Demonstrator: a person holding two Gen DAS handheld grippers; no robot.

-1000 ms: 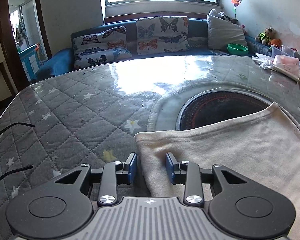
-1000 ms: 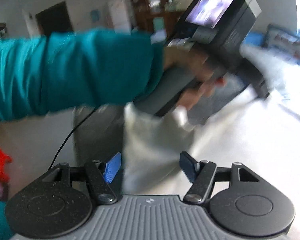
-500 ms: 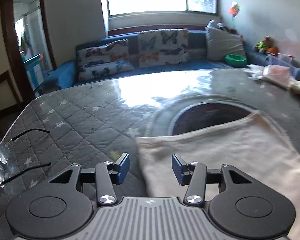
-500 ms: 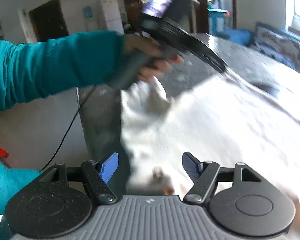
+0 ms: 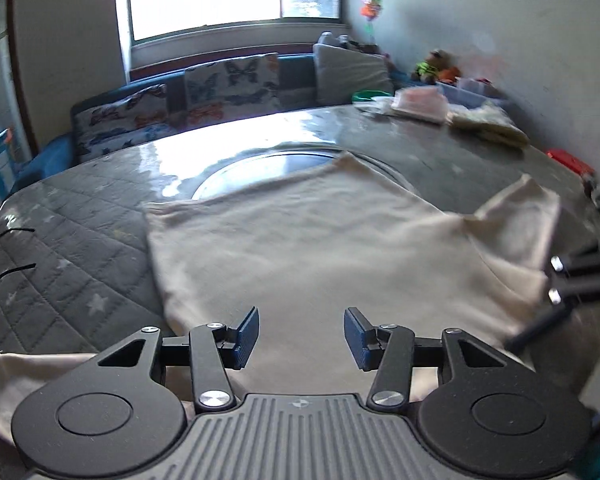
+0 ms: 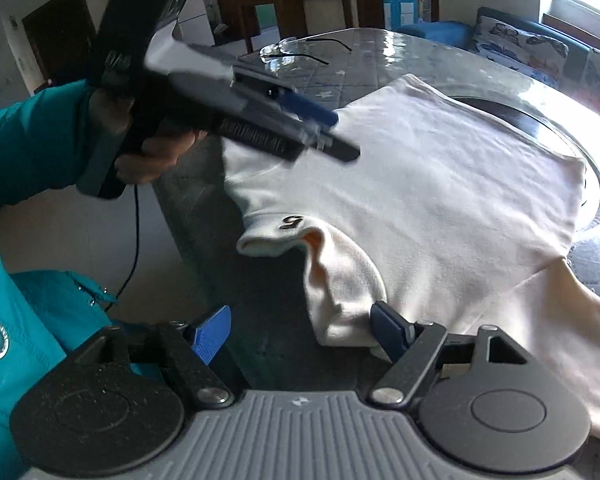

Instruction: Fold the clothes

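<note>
The shirt (image 5: 320, 240) lies spread, hardly folded; above it the left gripper (image 5: 300, 334) gapes empty, the right gripper (image 6: 300, 330) is opening, gripping nothing.

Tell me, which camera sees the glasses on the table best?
The right wrist view. There the glasses lie whole on the far side of the table, lenses and both thin arms showing, beyond the cream shirt. The left wrist view catches only two dark arm tips at its left edge.
</note>
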